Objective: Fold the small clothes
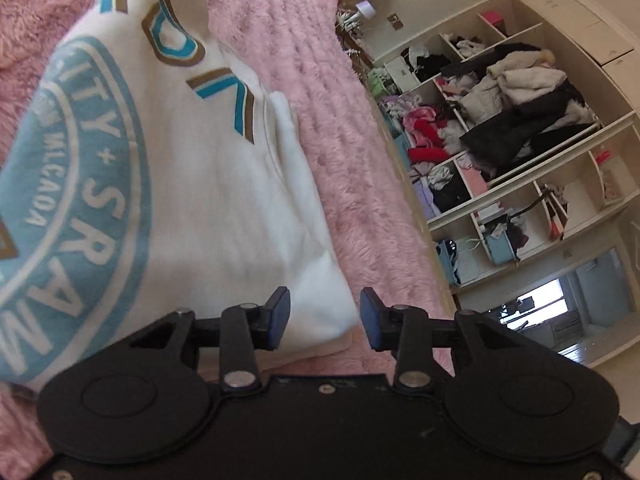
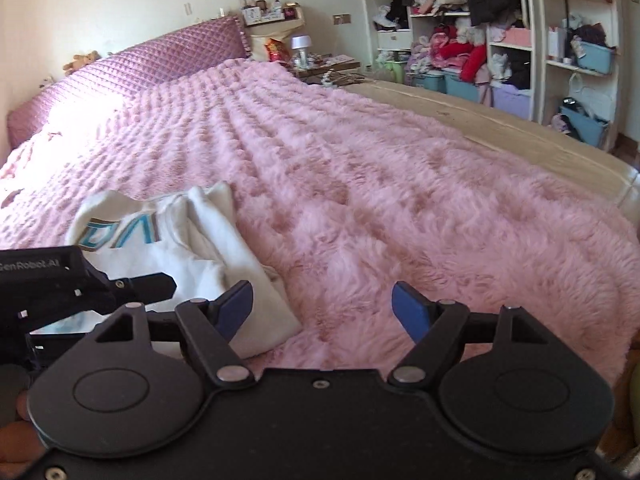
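Observation:
A white sweatshirt [image 1: 192, 184] with a light blue round print and blue-and-brown letters lies folded on the pink fluffy blanket [image 1: 328, 128]. My left gripper [image 1: 325, 316] is open and empty, hovering at the garment's near right corner; the left pad is over the cloth. In the right wrist view the same sweatshirt [image 2: 208, 256] lies at the lower left. My right gripper [image 2: 322, 310] is open and empty, just right of the garment, over the blanket [image 2: 360, 184]. The left gripper's black body [image 2: 60, 284] shows at the left, over the sweatshirt.
The bed's beige edge [image 2: 500, 128] runs along the right. Open shelves [image 2: 512, 32] stuffed with clothes and blue bins stand beyond it. A purple quilted headboard [image 2: 140, 68] and a cluttered nightstand [image 2: 316, 60] are at the far end.

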{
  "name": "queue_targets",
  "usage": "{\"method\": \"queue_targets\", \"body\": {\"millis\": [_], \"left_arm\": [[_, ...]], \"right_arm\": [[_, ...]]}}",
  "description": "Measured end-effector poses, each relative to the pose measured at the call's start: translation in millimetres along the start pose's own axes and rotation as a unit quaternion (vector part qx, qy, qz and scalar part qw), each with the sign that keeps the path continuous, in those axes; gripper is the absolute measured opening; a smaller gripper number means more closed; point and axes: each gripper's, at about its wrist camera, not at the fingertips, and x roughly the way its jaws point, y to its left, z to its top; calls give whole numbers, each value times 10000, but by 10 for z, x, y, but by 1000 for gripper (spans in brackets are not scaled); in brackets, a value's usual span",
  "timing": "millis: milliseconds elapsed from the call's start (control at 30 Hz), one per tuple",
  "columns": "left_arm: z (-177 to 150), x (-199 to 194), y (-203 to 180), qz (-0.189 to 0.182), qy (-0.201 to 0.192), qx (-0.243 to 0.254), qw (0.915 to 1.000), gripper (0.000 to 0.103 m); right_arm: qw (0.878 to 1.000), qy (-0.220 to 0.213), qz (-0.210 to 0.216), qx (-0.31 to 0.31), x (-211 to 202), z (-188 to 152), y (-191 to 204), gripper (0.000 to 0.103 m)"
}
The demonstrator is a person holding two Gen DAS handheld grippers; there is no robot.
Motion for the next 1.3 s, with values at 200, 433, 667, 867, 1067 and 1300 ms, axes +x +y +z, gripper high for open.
{"method": "queue_targets", "body": {"millis": [200,433,667,867,1067,1300], "left_arm": [[123,-897,190,833,-1012,13,9914,45],[68,-1070,708,1420,-895,-636,9838,44],[-1,-911,629,1321,-663,-397,9882,46],[43,-817,808,1320,-419,-634,9883,47],[485,-896,830,1441,-840,-562,9844,48],[1023,-587,995,1463,-993,-747,9814,48]], "right_arm": [[9922,528,1121,127,330,80,197,58],[9856,1129,1223,313,712,38,317,18],[9937,442,966,360,361,177,149,3],[9886,1123,888,465,635,-21,-59,12],[9877,372,1513,-116,659,498,115,41],[9681,859,2340,-261,1707,1009,436,37]]}}
